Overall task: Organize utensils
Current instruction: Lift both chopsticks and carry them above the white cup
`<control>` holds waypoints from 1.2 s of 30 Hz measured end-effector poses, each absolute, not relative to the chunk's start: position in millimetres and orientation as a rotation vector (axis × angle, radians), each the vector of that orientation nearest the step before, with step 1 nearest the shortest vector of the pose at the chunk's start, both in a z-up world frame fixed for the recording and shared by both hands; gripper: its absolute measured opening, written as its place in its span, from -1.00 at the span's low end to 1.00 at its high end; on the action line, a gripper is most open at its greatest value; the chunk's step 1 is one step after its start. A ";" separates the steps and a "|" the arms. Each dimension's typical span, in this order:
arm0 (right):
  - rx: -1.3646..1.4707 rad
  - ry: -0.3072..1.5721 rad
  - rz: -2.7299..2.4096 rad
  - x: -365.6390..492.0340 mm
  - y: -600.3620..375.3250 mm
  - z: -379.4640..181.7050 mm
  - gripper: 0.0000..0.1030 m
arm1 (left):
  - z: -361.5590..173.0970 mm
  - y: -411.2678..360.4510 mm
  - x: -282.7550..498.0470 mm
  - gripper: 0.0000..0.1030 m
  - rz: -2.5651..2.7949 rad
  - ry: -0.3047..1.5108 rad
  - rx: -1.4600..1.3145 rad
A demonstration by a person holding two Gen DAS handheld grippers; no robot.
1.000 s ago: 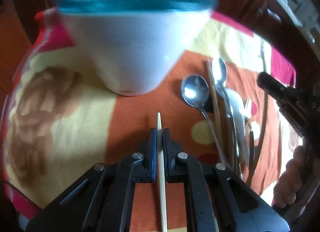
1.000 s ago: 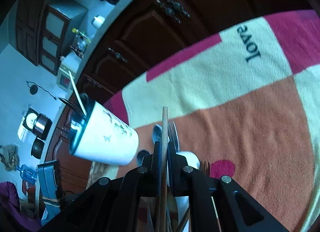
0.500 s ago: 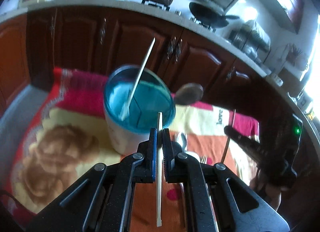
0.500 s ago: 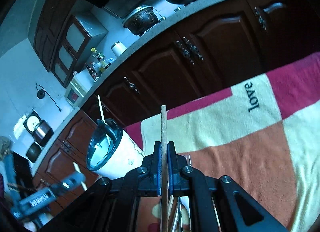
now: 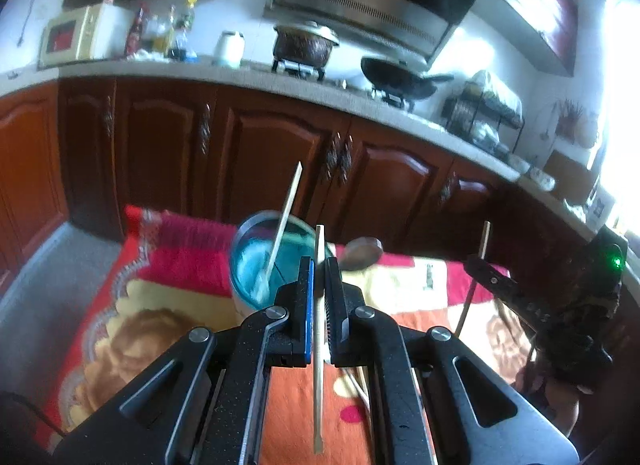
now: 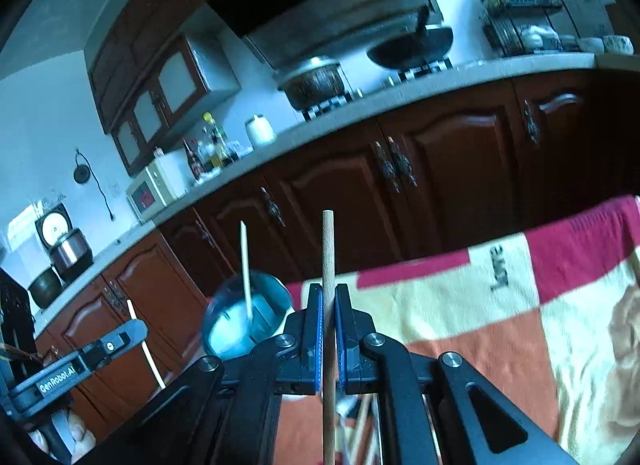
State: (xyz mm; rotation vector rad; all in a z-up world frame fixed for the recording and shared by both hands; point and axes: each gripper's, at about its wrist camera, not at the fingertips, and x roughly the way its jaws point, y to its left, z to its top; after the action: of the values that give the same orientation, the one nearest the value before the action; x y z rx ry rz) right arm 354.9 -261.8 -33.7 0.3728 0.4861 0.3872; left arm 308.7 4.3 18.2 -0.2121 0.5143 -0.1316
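We have the left gripper (image 5: 318, 297) clamped tight on a pale chopstick (image 5: 318, 345), stick running upright through the jaws. Right gripper (image 6: 329, 329) likewise closed on a thicker wooden chopstick (image 6: 328, 257). Cup (image 5: 276, 265) with blue rim sits on the blanket (image 5: 168, 305) at 12 o'clock from the left jaws, one stick (image 5: 282, 229) already leaning inside. Wooden spoon (image 5: 360, 253) at 1 o'clock, just beside the cup. Loose utensils (image 5: 356, 385) lie on the blanket under the left jaws. Cabinets (image 5: 280, 157) behind.

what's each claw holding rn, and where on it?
Left claw: pale chopstick, pinched near its upper end. Right claw: wooden stick, gripped partway along; its lower end is out of frame.
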 end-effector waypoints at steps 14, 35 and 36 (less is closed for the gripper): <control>0.405 0.297 0.433 390.8 -197.4 57.6 -0.90 | 86.1 55.8 366.4 -0.92 -0.016 0.254 -0.267; 0.268 0.321 0.299 442.9 -122.6 22.5 -0.90 | 9.2 58.2 408.4 -0.92 0.000 0.320 -0.225; 0.263 0.330 0.300 442.3 -121.6 19.7 -0.90 | 7.4 56.7 406.8 -0.92 -0.003 0.324 -0.220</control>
State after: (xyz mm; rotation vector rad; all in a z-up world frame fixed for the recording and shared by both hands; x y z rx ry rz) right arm 442.3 -121.6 19.7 0.2634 0.3295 0.2998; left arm 406.8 56.7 7.4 -0.2202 0.3241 -0.0029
